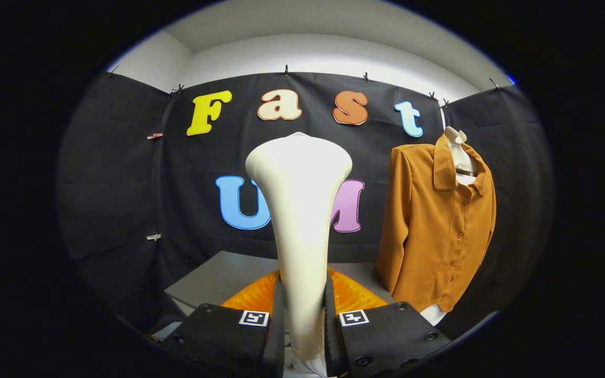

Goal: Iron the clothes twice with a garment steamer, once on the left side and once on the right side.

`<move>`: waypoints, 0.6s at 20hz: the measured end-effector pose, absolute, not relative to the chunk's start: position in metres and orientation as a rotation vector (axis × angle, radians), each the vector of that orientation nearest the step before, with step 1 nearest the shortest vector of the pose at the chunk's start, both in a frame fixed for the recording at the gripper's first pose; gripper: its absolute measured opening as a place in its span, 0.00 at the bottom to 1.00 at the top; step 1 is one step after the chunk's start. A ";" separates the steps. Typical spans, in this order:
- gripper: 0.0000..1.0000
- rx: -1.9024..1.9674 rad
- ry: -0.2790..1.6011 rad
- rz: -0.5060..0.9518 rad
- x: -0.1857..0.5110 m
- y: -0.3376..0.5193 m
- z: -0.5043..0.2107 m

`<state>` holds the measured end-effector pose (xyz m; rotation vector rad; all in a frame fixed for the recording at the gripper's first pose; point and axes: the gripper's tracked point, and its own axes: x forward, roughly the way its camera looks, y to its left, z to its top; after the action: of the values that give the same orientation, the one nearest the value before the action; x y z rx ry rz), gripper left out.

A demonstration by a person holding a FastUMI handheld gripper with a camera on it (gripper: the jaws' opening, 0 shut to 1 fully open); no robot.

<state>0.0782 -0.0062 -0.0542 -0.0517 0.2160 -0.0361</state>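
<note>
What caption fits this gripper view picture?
Gripper shut on a white garment steamer, held upright beside a hanging orange shirt.

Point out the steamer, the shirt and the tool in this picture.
steamer (301, 210): gripper view, middle of its body, gripped between the tool's fingers.
shirt (434, 231): gripper view, chest, left of the buttons.
tool (304, 315): gripper view, midway between its fingertips.

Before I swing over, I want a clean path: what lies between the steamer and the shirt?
In the gripper view, bare: only booth wall shows between the steamer, clamped in the tongs, and the shirt hanging beyond them.
</note>
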 end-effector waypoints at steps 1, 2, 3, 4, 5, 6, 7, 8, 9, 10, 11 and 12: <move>0.34 -0.053 0.215 -0.038 0.078 -0.008 -0.054; 0.34 -0.054 0.215 -0.041 0.077 -0.010 -0.054; 0.34 -0.054 0.213 -0.043 0.076 -0.011 -0.054; 0.34 -0.054 0.213 -0.043 0.075 -0.011 -0.053; 0.34 -0.054 0.214 -0.042 0.076 -0.012 -0.054; 0.34 -0.054 0.216 -0.042 0.076 -0.012 -0.053; 0.34 -0.053 0.216 -0.042 0.075 -0.013 -0.054; 0.34 -0.053 0.216 -0.042 0.073 -0.013 -0.054; 0.34 -0.053 0.216 -0.042 0.073 -0.014 -0.053; 0.34 -0.055 0.215 -0.041 0.072 -0.013 -0.053; 0.34 -0.057 0.214 -0.041 0.071 -0.014 -0.053; 0.34 -0.059 0.214 -0.040 0.071 -0.014 -0.053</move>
<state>0.0706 -0.0139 -0.0530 -0.0585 0.2140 -0.0402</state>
